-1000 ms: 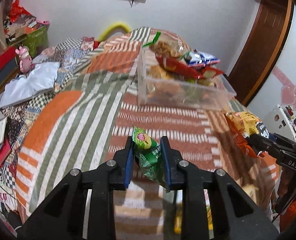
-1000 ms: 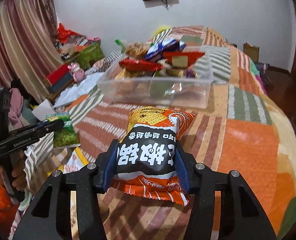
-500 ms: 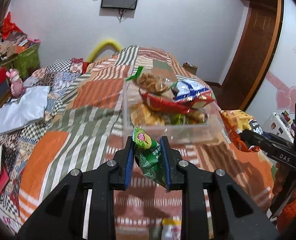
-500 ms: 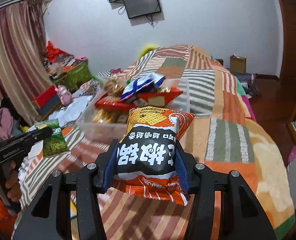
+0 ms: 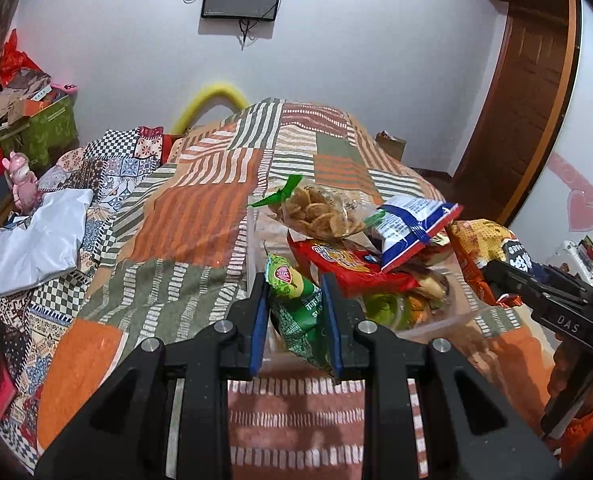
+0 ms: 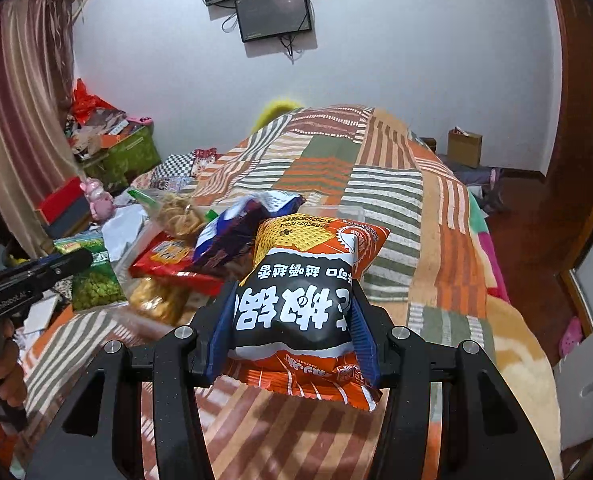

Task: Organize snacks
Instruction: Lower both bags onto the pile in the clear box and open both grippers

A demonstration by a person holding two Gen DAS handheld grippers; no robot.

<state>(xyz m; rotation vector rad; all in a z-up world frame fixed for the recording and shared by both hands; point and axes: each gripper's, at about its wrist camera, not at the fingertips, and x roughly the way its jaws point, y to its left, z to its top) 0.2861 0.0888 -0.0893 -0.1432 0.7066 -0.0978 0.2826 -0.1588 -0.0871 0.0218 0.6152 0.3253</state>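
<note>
My left gripper (image 5: 296,288) is shut on a green pea snack bag (image 5: 296,312), held just over the near left corner of a clear plastic bin (image 5: 448,322) heaped with snack bags. My right gripper (image 6: 292,300) is shut on an orange and black snack bag (image 6: 308,280), held close to the bin's right side. The left gripper (image 6: 48,268) with its green bag (image 6: 94,280) shows at left in the right wrist view. The right gripper (image 5: 536,292) with its orange bag (image 5: 484,244) shows at right in the left wrist view.
The bin sits on a patchwork quilt (image 5: 200,208) covering a bed. In the bin lie a red bag (image 5: 348,264), a blue and white bag (image 5: 412,224) and a clear bag of chips (image 5: 316,212). Clutter and a pink toy (image 5: 22,178) stand left of the bed. A door (image 5: 516,92) is at right.
Both grippers have risen and moved forward toward the bin with their bags; the bin now lies right under and ahead of them.
</note>
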